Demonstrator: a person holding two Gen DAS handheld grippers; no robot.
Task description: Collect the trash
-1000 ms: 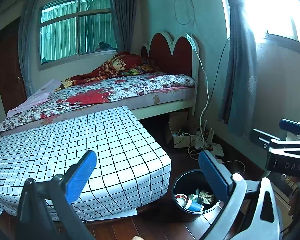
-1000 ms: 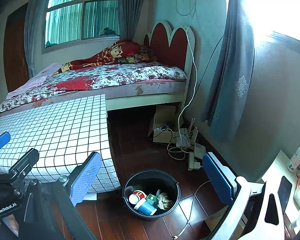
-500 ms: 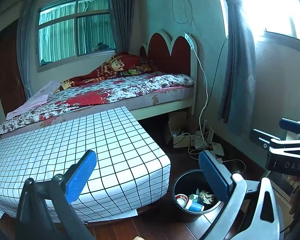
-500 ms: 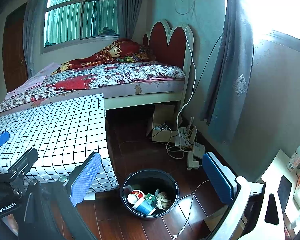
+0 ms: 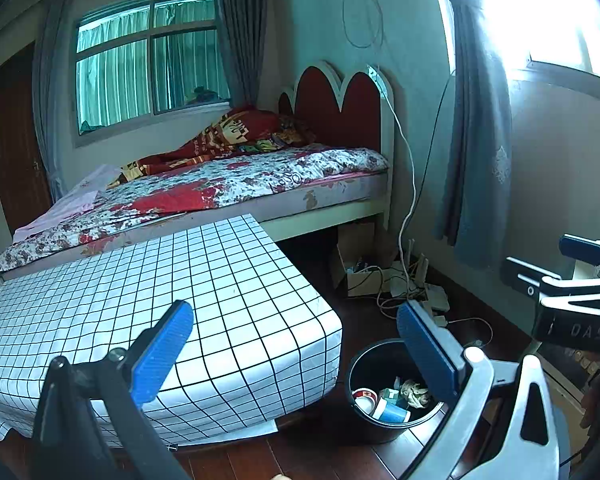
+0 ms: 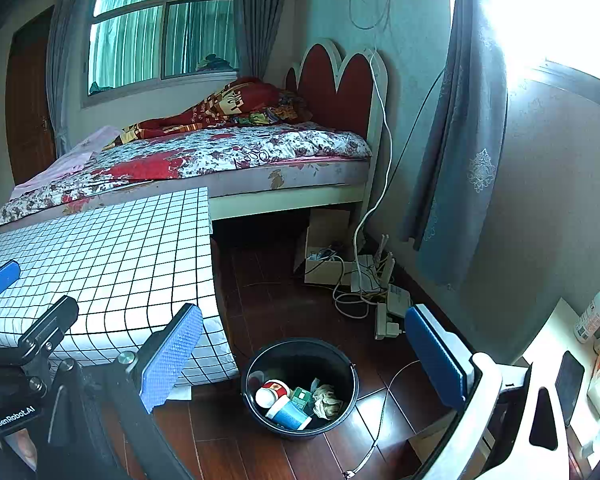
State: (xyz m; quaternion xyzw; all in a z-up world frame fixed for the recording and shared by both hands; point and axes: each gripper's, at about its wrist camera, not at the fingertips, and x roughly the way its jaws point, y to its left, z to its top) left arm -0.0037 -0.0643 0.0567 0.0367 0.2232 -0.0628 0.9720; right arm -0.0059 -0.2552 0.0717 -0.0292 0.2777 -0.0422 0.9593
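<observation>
While both grippers are hanging over the wooden floor, the left gripper is standing spread wide with nothing between its blue pads, and the right gripper is doing likewise. A black bin is sitting at about 6 o'clock in the right wrist view and 5 o'clock in the left, just beside the checked table. Inside it are lying a blue cup, a red-and-white cup and crumpled paper. Cables are trailing at 1 o'clock of the bin.
</observation>
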